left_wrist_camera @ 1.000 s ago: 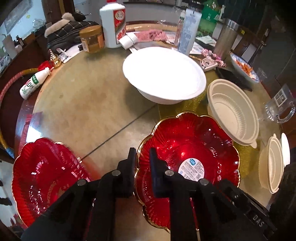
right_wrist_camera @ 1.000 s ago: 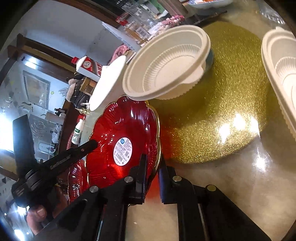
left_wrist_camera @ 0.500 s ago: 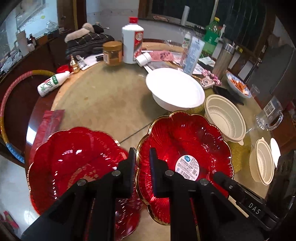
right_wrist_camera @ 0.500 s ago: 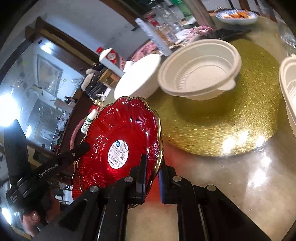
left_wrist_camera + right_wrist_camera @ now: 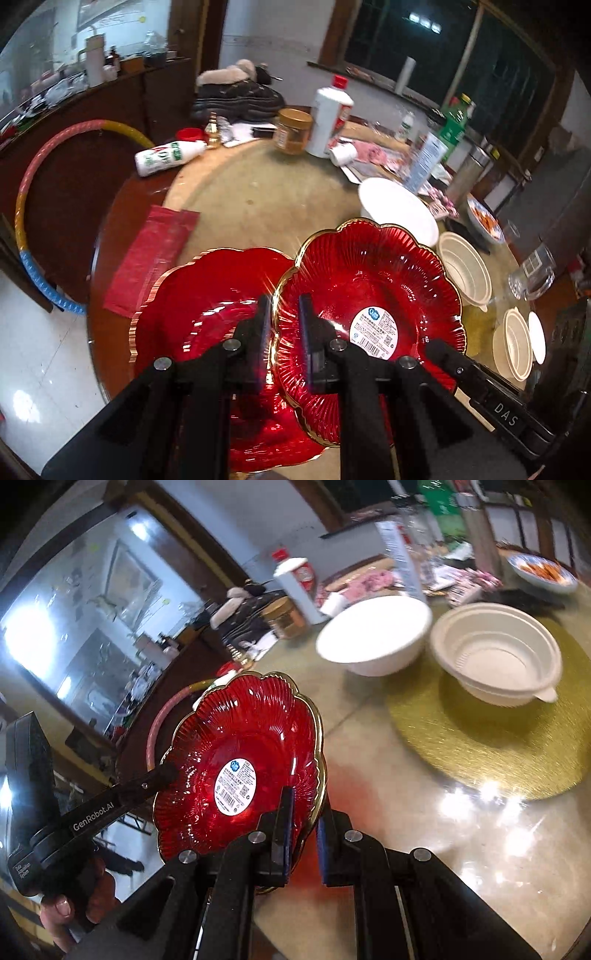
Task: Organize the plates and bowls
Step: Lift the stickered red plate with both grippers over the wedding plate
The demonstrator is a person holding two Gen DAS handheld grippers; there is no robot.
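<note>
Now that both grippers have carried it up off the desk [image 5: 388,760], the labelled red plate [image 5: 369,295] hangs tilted over the second red plate [image 5: 207,306]; left gripper [image 5: 283,325] and right gripper [image 5: 303,819] each pinch its gilt rim. Stacking looks imminent; the white bowl [image 5: 373,635] and ribbed bowl [image 5: 498,653] remain unsorted.

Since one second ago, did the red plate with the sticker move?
Yes. The stickered red plate, pinched by both grippers, went from beside the second red plate to overlapping it, away from the white bowl.
</note>
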